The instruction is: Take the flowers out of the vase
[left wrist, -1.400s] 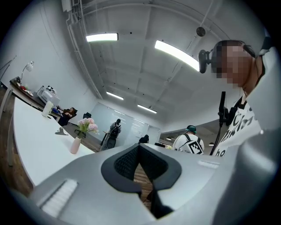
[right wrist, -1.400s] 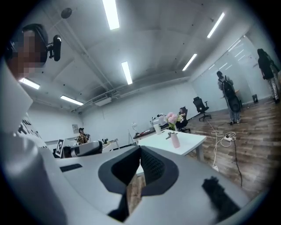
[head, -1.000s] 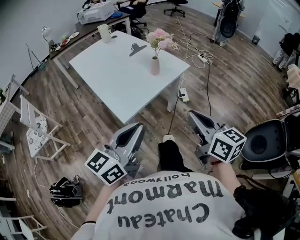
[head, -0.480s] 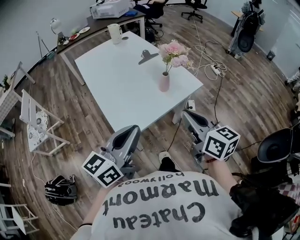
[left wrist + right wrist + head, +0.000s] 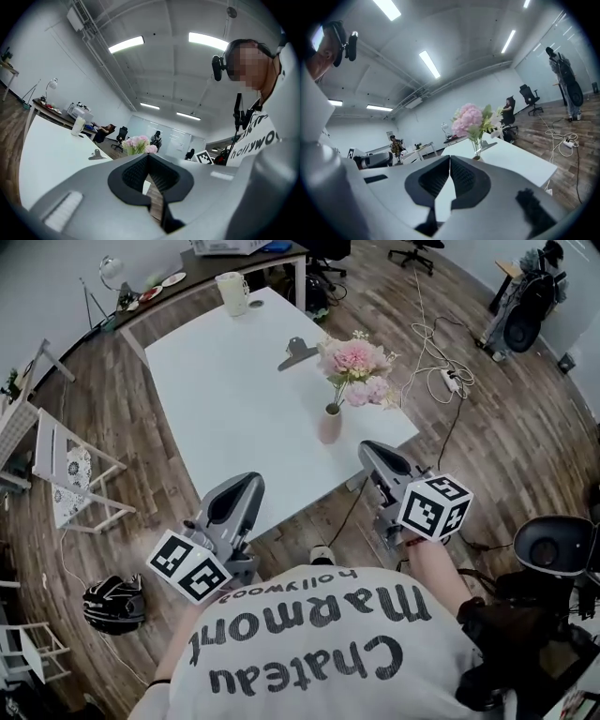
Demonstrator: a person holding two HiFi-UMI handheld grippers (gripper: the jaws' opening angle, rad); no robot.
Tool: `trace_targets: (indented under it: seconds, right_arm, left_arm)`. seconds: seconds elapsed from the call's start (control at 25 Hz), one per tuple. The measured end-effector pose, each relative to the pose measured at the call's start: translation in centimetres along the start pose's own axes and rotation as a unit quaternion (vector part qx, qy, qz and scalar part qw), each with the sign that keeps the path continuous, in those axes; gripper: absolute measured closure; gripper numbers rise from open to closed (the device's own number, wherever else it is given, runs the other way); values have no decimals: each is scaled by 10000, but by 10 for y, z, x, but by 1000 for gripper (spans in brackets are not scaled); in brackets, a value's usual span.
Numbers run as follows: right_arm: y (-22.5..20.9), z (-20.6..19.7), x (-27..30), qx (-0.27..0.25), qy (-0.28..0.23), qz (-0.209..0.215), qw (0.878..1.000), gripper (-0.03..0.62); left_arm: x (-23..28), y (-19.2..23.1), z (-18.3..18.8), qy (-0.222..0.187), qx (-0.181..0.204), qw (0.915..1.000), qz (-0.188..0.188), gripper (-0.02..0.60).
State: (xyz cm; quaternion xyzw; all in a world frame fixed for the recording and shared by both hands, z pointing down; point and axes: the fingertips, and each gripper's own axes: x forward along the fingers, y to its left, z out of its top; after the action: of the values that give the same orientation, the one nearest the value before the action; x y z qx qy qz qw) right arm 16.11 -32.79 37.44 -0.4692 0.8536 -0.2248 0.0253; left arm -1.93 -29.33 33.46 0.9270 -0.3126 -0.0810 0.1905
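Head view: a white table (image 5: 216, 399) is seen on a wood floor, and a small pink vase (image 5: 330, 423) stands upright near its right front edge. The flowers (image 5: 356, 367), pink with some green, are still held in the vase. A black clip (image 5: 297, 352) lies behind the vase, well apart from it, and a white cup (image 5: 232, 292) stands at the far edge. The left gripper (image 5: 246, 482) is held off the table's near edge, over the floor. The right gripper (image 5: 370, 448) is held just beside the near right corner, close to the vase but not touching it.

Left gripper view: the left gripper (image 5: 149, 158) is seen with its jaws brought together at the tips, and nothing is held between them. The flowers (image 5: 139, 143) show just above the jaws, farther off, with the clip (image 5: 97, 155) and cup (image 5: 78, 125) to the left on the table (image 5: 51, 150).

Right gripper view: the right gripper (image 5: 450, 159) is likewise closed at the tips and empty. The flowers (image 5: 472, 119) rise just right of the jaws, beyond them. Their stems run down into the vase (image 5: 477, 153), most of which is hidden behind the gripper body.
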Motion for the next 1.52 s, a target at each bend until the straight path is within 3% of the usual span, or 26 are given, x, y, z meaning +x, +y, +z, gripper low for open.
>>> trace_targets:
  seconds: [0.2, 0.48, 0.52, 0.56, 0.72, 0.84, 1.16, 1.32, 1.52]
  right_arm:
    - [-45, -1, 36, 214, 40, 148, 9997, 577]
    - [-87, -3, 71, -302, 162, 223, 9992, 576]
    - [-89, -3, 74, -385, 142, 273, 9988, 554]
    - [-91, -3, 78, -447, 127, 335, 9984, 469]
    - [-90, -3, 88, -462, 74, 627, 9969, 454]
    - [-90, -1, 97, -172, -29, 817, 9965, 445]
    - [-84, 13, 119, -81, -215, 940, 9953, 445]
    - [-79, 17, 121, -177, -225, 916, 9954, 518]
    - [-75, 25, 119, -153, -333, 897, 9953, 551]
  left_arm:
    - [33, 26, 0, -17, -60, 9998, 191, 575]
    - [70, 55, -5, -46, -185, 9990, 404, 574]
    - [73, 58, -5, -55, -197, 9988, 440, 574]
    - [75, 61, -5, -60, -211, 9986, 480, 574]
    - [77, 74, -9, -80, -291, 9972, 677, 574]
    - [76, 82, -11, -105, -349, 9961, 802, 575]
    - [75, 87, -12, -104, -338, 9952, 913, 575]
    - [69, 83, -11, -134, -302, 9950, 947, 574]
    - [56, 80, -7, -231, -259, 9939, 1049, 574]
